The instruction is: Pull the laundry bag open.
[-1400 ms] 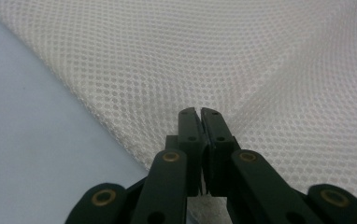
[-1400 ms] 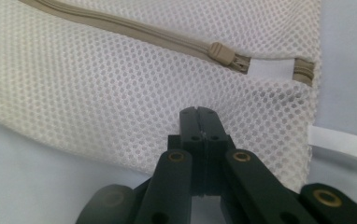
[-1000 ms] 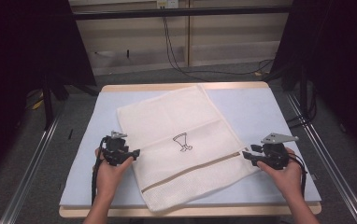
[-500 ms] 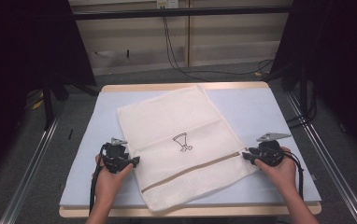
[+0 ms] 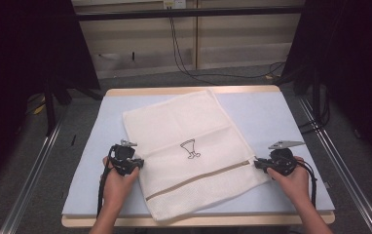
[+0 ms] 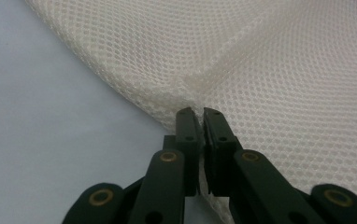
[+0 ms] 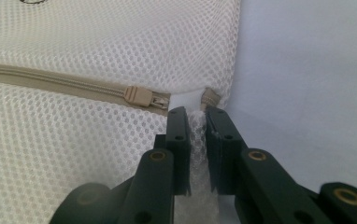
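Note:
A white mesh laundry bag lies flat and askew on the light blue table, with a small black emblem and a beige zipper across its near part. My left gripper is at the bag's left edge. Its jaws have just been closing and are shut on a fold of mesh, seen up close at the left gripper. My right gripper is at the right edge by the zipper's end. Its jaws have just been closing, and the right gripper pinches mesh beside the zipper pull.
The table has a wooden rim and bare blue surface left and right of the bag. Metal rails run along both sides on the floor. Cables hang at the back, and a dark stand is at the far left.
Both grippers' jaws have closed onto the bag's side edges. The hands have barely shifted, and the bag lies as before.

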A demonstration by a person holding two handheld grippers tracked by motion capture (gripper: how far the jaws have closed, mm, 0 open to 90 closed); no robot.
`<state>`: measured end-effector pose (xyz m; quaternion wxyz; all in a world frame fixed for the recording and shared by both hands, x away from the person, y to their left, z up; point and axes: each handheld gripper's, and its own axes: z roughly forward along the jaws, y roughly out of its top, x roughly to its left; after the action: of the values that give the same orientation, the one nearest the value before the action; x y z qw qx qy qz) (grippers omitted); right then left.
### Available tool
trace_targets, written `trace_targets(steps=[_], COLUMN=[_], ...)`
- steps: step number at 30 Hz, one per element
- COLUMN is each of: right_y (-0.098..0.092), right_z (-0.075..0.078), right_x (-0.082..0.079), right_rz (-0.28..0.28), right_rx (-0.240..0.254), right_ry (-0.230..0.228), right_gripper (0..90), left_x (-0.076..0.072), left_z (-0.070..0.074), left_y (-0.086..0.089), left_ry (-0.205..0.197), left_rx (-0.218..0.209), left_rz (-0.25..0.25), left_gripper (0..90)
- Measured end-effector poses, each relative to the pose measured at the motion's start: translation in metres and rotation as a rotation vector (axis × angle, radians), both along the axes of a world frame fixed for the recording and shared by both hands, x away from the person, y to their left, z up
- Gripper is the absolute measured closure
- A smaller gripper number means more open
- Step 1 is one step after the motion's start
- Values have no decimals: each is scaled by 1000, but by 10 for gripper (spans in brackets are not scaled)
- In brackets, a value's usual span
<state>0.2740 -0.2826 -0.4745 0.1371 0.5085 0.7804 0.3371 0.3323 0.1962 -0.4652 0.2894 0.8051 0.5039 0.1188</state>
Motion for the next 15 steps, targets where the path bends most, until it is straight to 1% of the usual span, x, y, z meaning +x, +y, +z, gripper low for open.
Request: trace_targets(steps=[2, 4, 5, 6, 7, 8, 9, 10, 11, 12, 13, 14, 15], right_y=[1, 2, 3, 4, 6, 8, 9, 11, 12, 12, 13, 12, 11], right_z=[1, 2, 2, 2, 2, 2, 3, 3, 4, 5, 6, 7, 9], right_x=[-4, -7, -9, -11, -13, -16, -18, -21, -24, -26, -28, -30, -31], right_rz=[4, 9, 17, 16, 22, 26, 31, 34, 37, 51, 55, 47, 32], right_rx=[16, 24, 22, 27, 23, 20, 15, 19, 24, 34, 55, 63, 56], right_ry=[5, 7, 5, 9, 7, 6, 10, 14, 19, 23, 36, 28, -1], right_gripper=[811, 811, 812, 811, 810, 810, 810, 810, 809, 803, 787, 755, 737], left_x=[6, 13, 17, 20, 24, 26, 28, 29, 29, 28, 27, 24, 20], left_z=[0, 0, 0, -1, -2, -4, -5, -5, -4, -2, 0, 2, 4], left_y=[0, 0, 0, 0, 0, 0, 2, 4, 5, 6, 8, 6, 6], left_ry=[-14, -37, -56, -82, -86, -93, -89, -73, -78, -83, -79, -69, -63], left_rx=[6, 20, 16, 12, 12, -1, -9, -14, -36, -45, -41, -49, -46], left_rz=[0, -2, -5, 3, 3, 11, 9, 11, 24, 26, 22, 33, 28], left_gripper=[868, 868, 868, 867, 864, 852, 830, 801, 757, 673, 599, 575, 557])
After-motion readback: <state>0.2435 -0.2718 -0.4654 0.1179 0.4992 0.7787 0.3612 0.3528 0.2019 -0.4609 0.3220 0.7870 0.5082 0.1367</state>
